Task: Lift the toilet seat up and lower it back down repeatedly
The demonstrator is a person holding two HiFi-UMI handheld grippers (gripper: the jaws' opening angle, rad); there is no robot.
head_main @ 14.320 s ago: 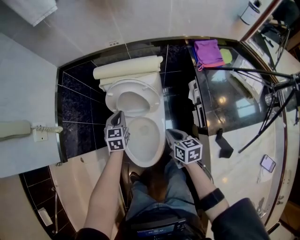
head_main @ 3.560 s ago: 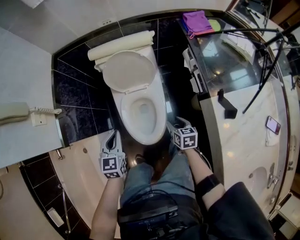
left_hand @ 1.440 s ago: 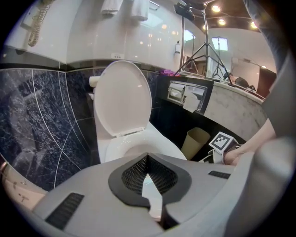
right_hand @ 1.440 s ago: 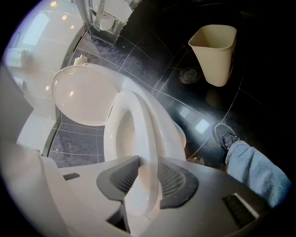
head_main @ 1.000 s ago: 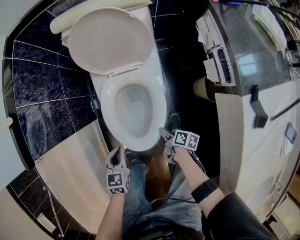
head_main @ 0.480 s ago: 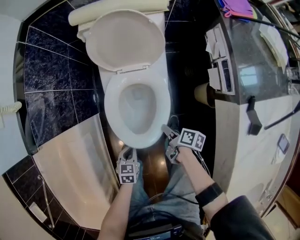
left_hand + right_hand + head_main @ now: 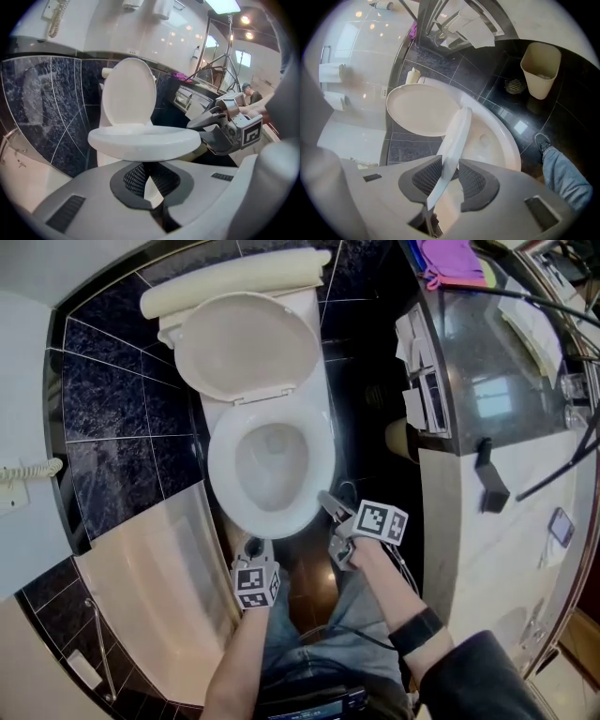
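Between right tongs: toilet seat rim, gripped, jaws just widening; left tongs closed.

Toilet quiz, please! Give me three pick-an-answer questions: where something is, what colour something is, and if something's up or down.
1. Where is the waste bin?
A. on a shelf
B. on the floor beside the toilet
C. hanging from the ceiling

2. What colour is the cloth on the counter?
A. orange
B. brown
C. purple

3. How is the toilet lid?
A. standing up
B. shut down flat
C. taken off

Answers: 1 B, it stands on the dark tiles next to the toilet. 2 C, it shows bright purple. 3 A, it stands upright at the toilet's back.
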